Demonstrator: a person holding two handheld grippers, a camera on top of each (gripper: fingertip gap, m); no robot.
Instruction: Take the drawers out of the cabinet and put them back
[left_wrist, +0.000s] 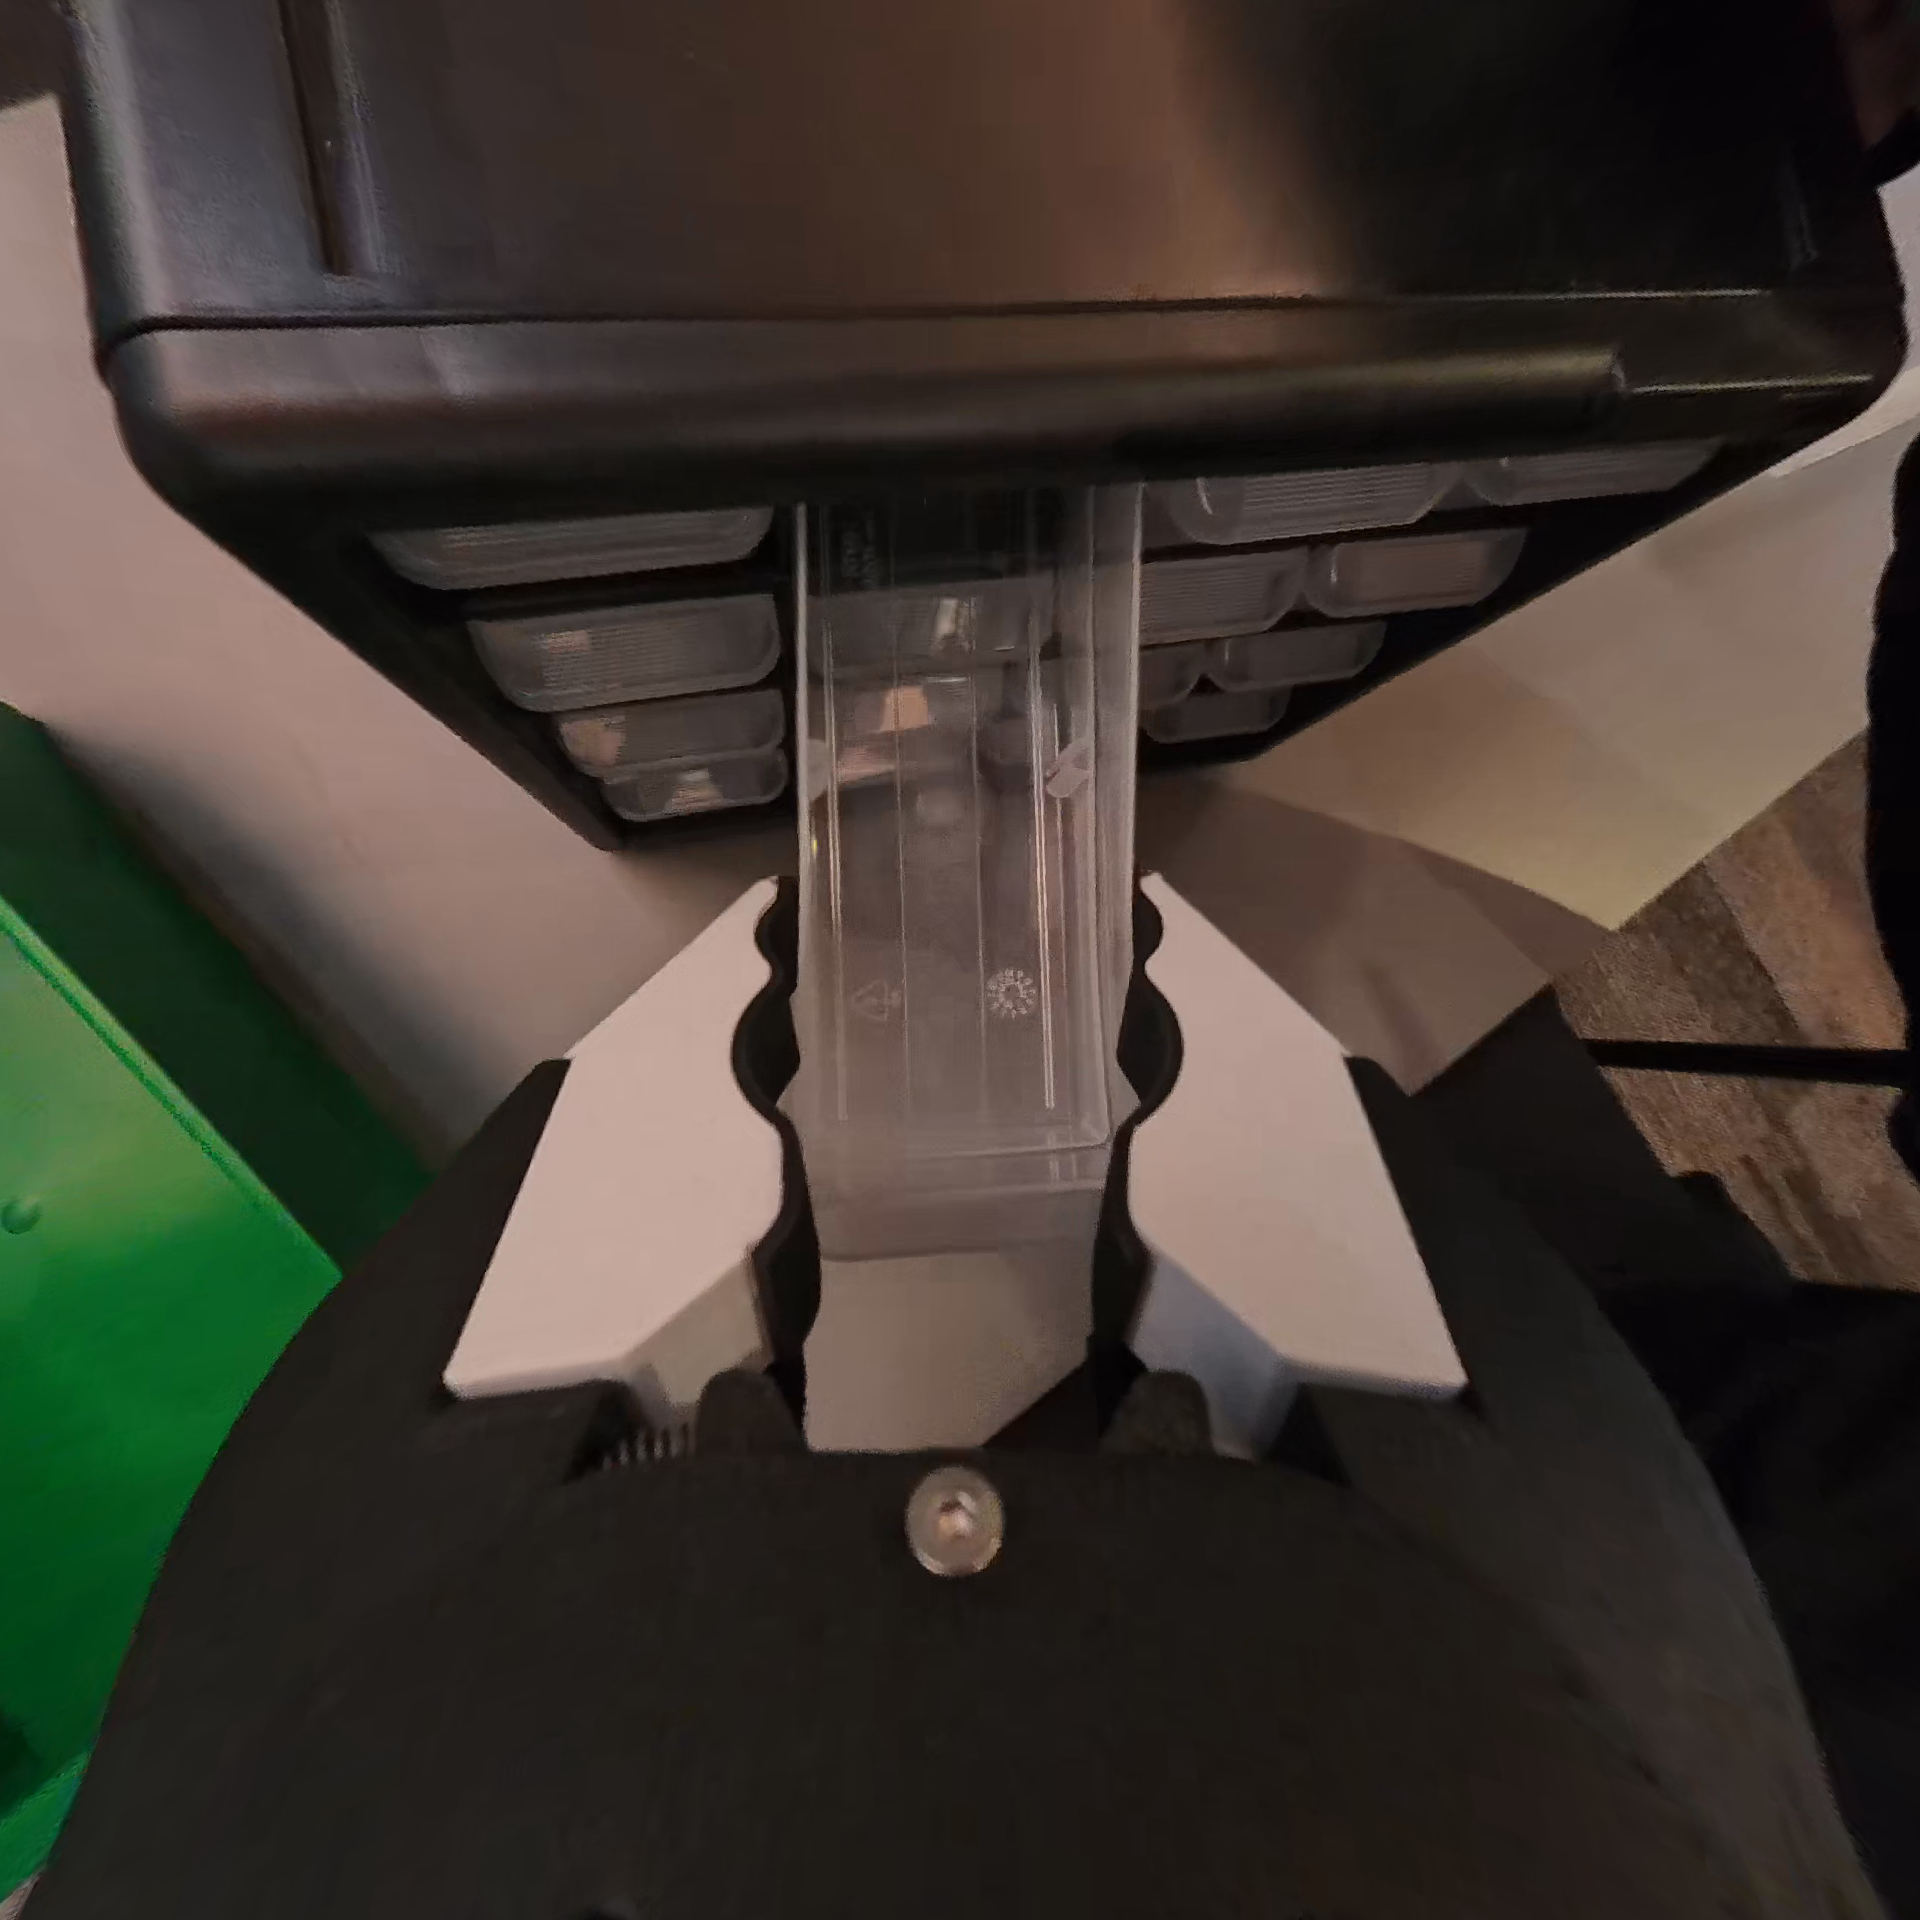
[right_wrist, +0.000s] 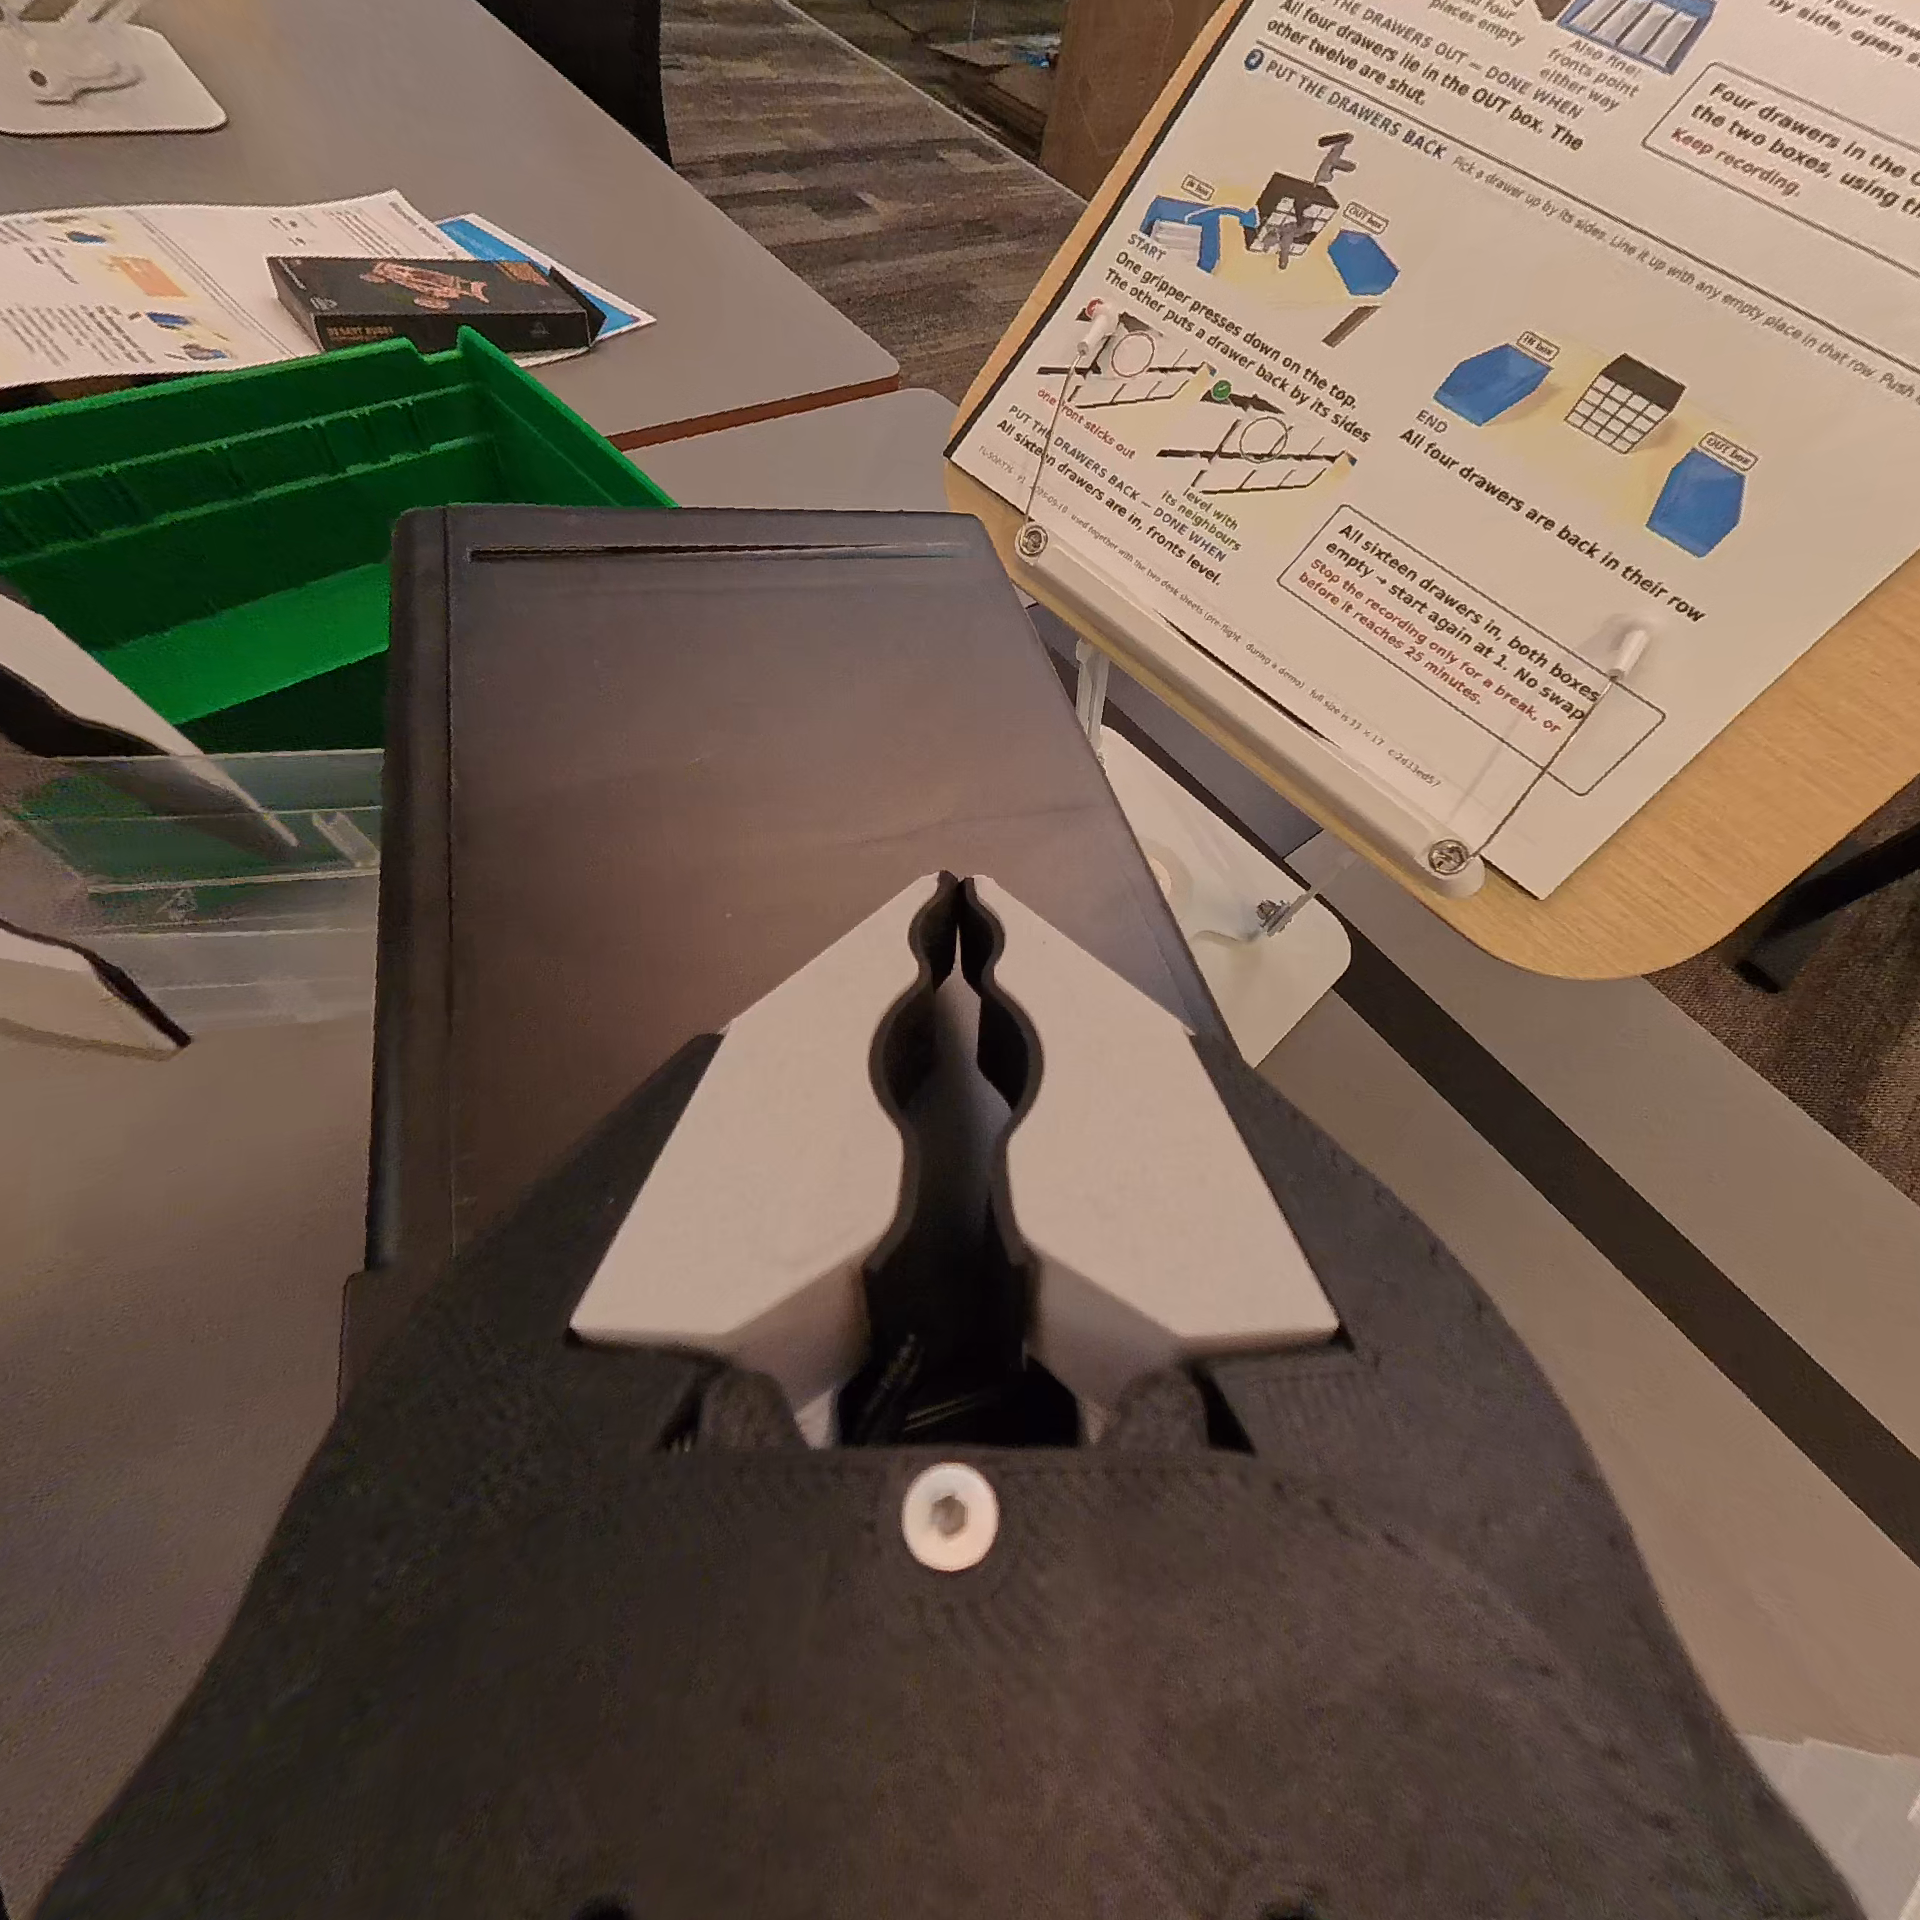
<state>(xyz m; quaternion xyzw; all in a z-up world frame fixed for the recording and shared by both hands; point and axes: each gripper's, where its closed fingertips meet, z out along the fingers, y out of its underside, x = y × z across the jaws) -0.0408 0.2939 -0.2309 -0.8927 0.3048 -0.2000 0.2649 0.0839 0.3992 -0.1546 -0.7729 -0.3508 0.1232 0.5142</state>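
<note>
Left wrist view, left to right: green bin (left_wrist: 135, 1091) at the left edge, on the grey table (left_wrist: 312, 790). Black cabinet (left_wrist: 935, 260) fills the top, its front facing down toward the camera, with rows of clear drawers seated either side of centre. Left gripper (left_wrist: 956, 904) clamps one clear drawer (left_wrist: 956, 935) by its sides, wavy black pads touching both walls. Drawer's far end sits in the cabinet's middle column, near end sticks well out toward the camera. Can't tell how deep it's in. Carpet (left_wrist: 1714, 997) at right.

Right wrist view, left to right: the left gripper's fingers and the clear drawer show at the left edge. Green bin (right_wrist: 260, 520) sits behind them, papers and a small dark box (right_wrist: 431, 296) farther back. Cabinet top (right_wrist: 727, 748) centre frame. Right gripper (right_wrist: 958, 883) is over that top, jaws together at the tips, nothing between them. Contact with the top: can't tell. Instruction sheet (right_wrist: 1507, 416) on a tilted wooden board (right_wrist: 1766, 810) at right.
</note>
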